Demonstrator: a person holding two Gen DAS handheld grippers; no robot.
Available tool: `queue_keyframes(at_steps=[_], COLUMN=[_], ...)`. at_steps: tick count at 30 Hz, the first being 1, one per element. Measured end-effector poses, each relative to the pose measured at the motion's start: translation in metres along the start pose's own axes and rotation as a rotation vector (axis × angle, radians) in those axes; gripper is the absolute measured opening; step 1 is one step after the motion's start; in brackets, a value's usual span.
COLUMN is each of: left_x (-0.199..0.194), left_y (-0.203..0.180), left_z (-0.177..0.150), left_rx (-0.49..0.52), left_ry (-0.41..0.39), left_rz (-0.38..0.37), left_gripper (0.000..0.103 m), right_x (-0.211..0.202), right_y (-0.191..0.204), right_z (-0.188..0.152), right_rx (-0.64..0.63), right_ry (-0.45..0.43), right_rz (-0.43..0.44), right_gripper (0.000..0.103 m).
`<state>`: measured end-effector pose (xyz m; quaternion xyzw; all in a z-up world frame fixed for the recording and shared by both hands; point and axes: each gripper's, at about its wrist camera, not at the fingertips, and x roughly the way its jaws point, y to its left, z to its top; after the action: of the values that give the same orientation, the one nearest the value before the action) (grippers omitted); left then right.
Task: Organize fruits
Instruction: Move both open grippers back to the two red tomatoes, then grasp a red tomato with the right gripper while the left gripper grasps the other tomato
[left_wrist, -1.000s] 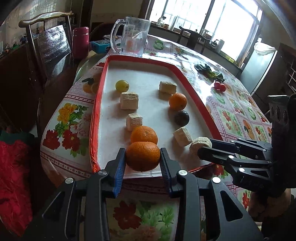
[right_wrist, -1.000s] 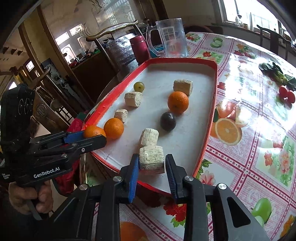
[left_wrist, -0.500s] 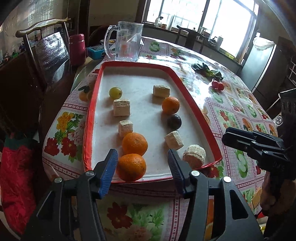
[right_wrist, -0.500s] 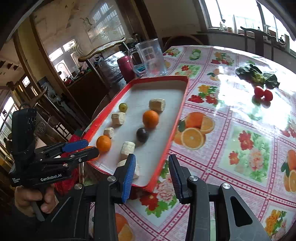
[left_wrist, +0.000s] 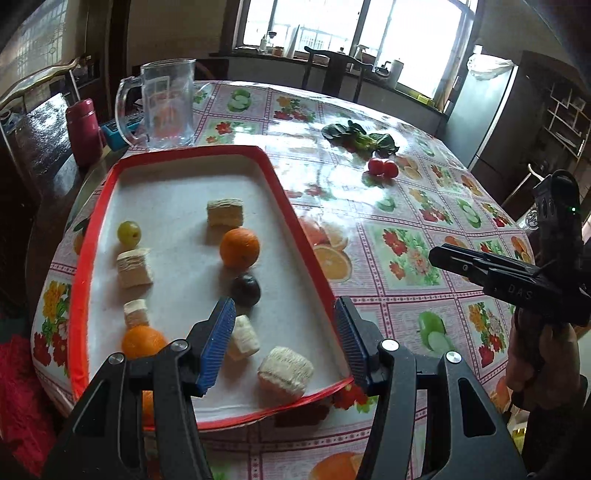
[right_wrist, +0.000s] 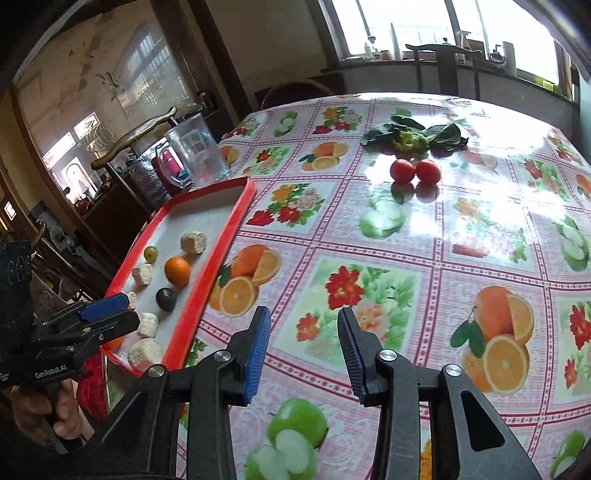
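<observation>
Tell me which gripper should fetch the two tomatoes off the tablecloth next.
Right. The right gripper is open, empty and points across the tablecloth toward the tomatoes; the left gripper hangs over the tray.

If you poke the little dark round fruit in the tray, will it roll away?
Probably yes: the dark fruit looks round and smooth, so a nudge should roll it. The tray has a raised red rim that would likely stop it. It looks small, so probably light.

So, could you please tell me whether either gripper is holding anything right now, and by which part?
Nothing is held. The left gripper and the right gripper both have open, empty jaws.
</observation>
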<state>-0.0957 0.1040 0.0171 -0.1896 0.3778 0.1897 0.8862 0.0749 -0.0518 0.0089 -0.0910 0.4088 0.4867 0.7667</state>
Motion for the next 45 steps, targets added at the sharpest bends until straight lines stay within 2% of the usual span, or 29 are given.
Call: queue_keyframes(at_steps=[6,14,18,25,28,33,40,44,45], left_x=[0.026,0.074,0.101,0.141,0.154,0.180,0.212,0.230,0.235], left_y=[-0.031,-0.064,-0.078,-0.095,-0.101,-0.114,-0.139,-0.153,-0.155], left_z=[0.028,0.075,0.097,0.120,0.126,0.136,0.151,0.163,0.165], left_rx=[0.049,0.112,0.133,0.171,0.185,0.196,0.208,0.217,0.221], left_ry=[0.014,0.043,0.070,0.103,0.112,0.132,0.140,0.134,0.137], left_rz=[-0.056,-0.074,-0.101,-0.093,-0.088,-0.082,-0.081,-0.087,-0.084], left_gripper=[0.055,0.055,0.055,0.055,0.055,0.055,0.055,0.050,0.046], right_x=[0.013,0.042,0.059,0.090,0.098,0.106,0.078,0.064,0.062], right_y=[-0.042,-0.096,-0.110,-0.128,-0.139,-0.149,-0.157,-0.160,-0.159], right_z=[0.021,0.061,0.086,0.119,0.128,0.130,0.109,0.090,0.086], right_rx=[0.042,0.099,0.100,0.106,0.125,0.123,0.146,0.161,0.158], right_ry=[-0.023,-0.033,-0.048,-0.056,-0.062,-0.045,-0.054,-0.043,-0.039], right_rz=[-0.044,-0.085,-0.091,-0.108,-0.088,-0.049,-0.100,-0.113,-0.119], right_gripper=[0.040,0.038,0.037,0.037,0.037,0.031,0.030,0.030,0.030])
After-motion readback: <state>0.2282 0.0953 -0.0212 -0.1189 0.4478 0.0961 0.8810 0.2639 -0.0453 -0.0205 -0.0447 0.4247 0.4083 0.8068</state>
